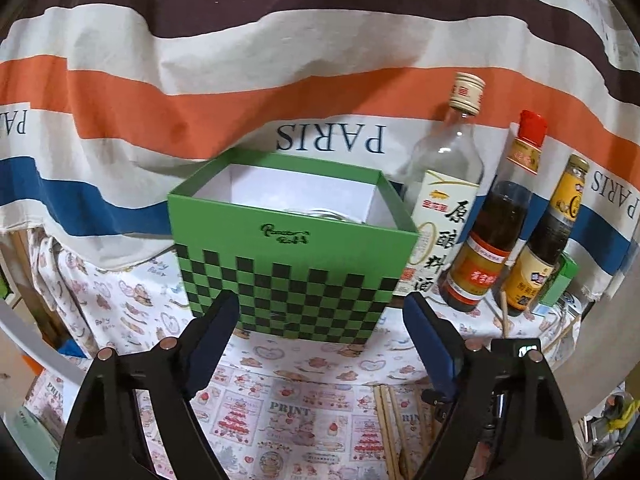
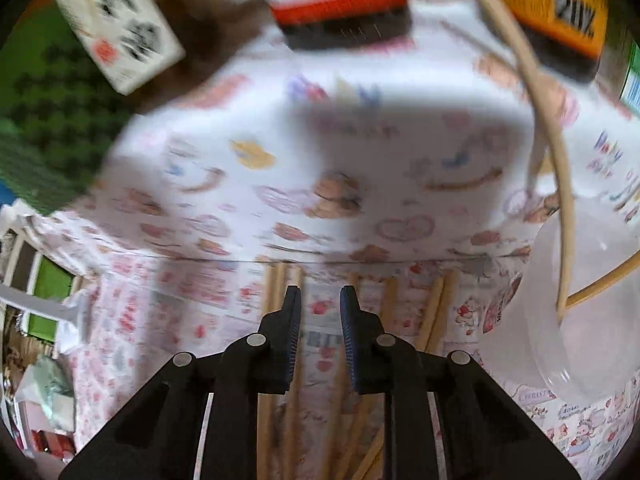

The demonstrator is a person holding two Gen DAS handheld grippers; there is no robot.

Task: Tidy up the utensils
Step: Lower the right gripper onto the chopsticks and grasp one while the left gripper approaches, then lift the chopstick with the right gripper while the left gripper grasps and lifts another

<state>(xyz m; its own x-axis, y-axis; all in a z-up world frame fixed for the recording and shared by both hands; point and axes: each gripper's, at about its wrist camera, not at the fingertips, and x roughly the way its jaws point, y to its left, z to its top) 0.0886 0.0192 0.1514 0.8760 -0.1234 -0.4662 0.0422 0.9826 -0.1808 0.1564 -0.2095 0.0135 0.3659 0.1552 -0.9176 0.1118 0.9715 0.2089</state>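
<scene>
A green box (image 1: 280, 248) with a black checker pattern stands open-topped on the printed tablecloth, and a bit of metal (image 1: 320, 214) shows inside it. My left gripper (image 1: 322, 298) is open wide just in front of the box, with nothing between its fingers. Several wooden chopsticks (image 1: 390, 420) lie on the cloth to its right. In the blurred right wrist view, my right gripper (image 2: 321, 292) points steeply down over those chopsticks (image 2: 276, 284). Its jaws stand a narrow gap apart, and only cloth shows between them. The green box (image 2: 48, 120) is at the far left there.
A clear bottle (image 1: 448, 184) and two dark sauce bottles (image 1: 492, 240) (image 1: 552, 240) stand right of the box. A translucent plastic container (image 2: 592, 320) at the right holds long chopsticks (image 2: 560, 160). A white plastic utensil (image 2: 48, 308) lies at the left. Striped fabric (image 1: 240, 92) hangs behind.
</scene>
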